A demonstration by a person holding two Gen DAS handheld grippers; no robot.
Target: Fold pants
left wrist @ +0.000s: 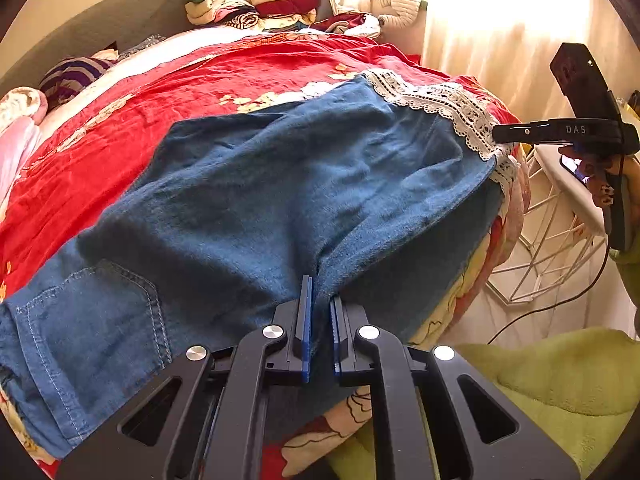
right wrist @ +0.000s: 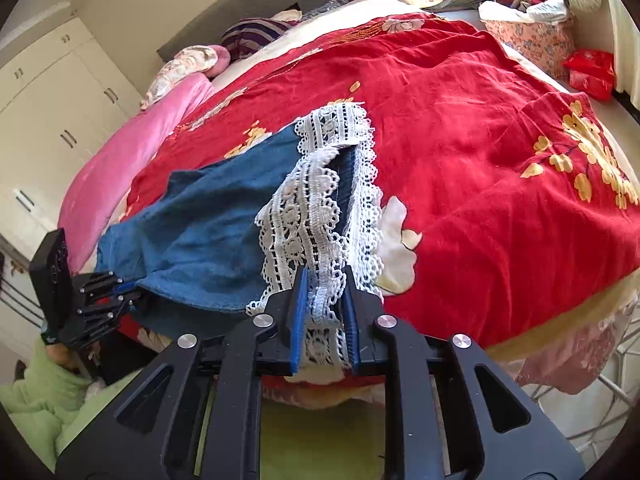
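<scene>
Leftmost in the left wrist view, the waist end of the blue denim pants (left wrist: 248, 200) lies on the red floral bedspread (left wrist: 168, 80), a stitched back pocket (left wrist: 100, 312) facing up near the bed's edge. Moving right, the left gripper (left wrist: 320, 316) has its blue-padded fingers drawn together on a pinch of the denim along the near edge of the garment, the cloth rising into a ridge between the pads. Further right, the legs run toward the foot corner of the bed, ending in a white lace hem (left wrist: 440, 100). At the far right, the right gripper (left wrist: 498, 134) meets that lace at the bed's corner, beside a white wire basket (left wrist: 552, 240). Behind, a pile of folded clothes (left wrist: 256, 0) sits against the headboard. In the right wrist view, a pink blanket (right wrist: 132, 152) lies at the left, with the left gripper (right wrist: 134, 288) clamped on the dark denim edge below it. Toward the centre, the right gripper (right wrist: 324, 292) is closed on the bunched lace hem (right wrist: 316, 192), which stands up in folds between its fingers, the pants (right wrist: 208, 232) stretching leftward between the two tools. To the right, only the bedspread (right wrist: 480, 140) spreads out.
</scene>
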